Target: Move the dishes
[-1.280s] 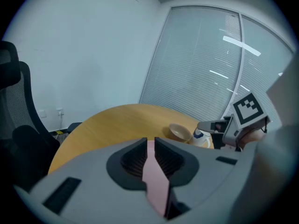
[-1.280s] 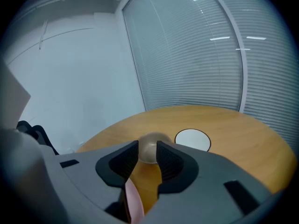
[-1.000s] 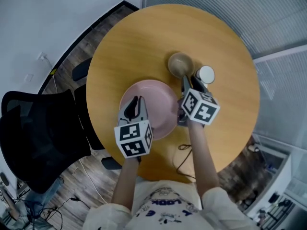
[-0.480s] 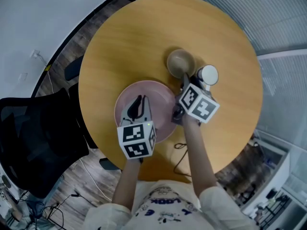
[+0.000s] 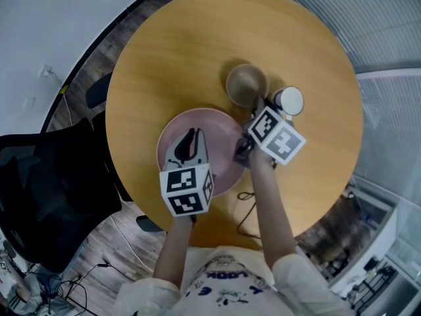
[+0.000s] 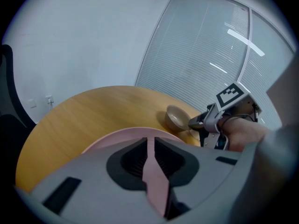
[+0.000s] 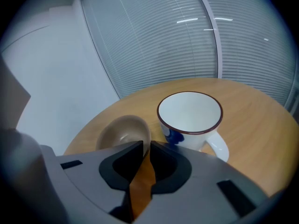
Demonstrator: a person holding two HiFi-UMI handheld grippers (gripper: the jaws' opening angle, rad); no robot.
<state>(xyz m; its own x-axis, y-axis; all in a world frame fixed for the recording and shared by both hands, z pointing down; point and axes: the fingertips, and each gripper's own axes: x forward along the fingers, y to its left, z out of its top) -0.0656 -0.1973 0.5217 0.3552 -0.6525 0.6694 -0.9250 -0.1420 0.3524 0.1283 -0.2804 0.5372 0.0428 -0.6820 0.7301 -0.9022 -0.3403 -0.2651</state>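
Observation:
A pink plate (image 5: 220, 137) lies on the round wooden table (image 5: 177, 51), near its front. My left gripper (image 5: 190, 137) hangs over the plate's middle. Its jaws are shut to a thin slit, through which the plate (image 6: 121, 136) shows. A tan bowl (image 5: 247, 84) stands behind the plate, with a white mug (image 5: 289, 101) to its right. My right gripper (image 5: 258, 105) has just been closing and is shut on the bowl's near rim (image 7: 119, 132). The mug (image 7: 189, 113) stands untouched just right of those jaws.
A black office chair (image 5: 52, 189) stands left of the table. A dark cable (image 5: 248, 209) trails over the table's near edge. Window blinds (image 7: 154, 36) run behind the table's far side. The far half of the table bears nothing.
The right gripper has rolled and edged toward the bowl, and its tips now sit at the bowl's rim. Both grippers have sunk a little. Plate, bowl and mug lie where they were.

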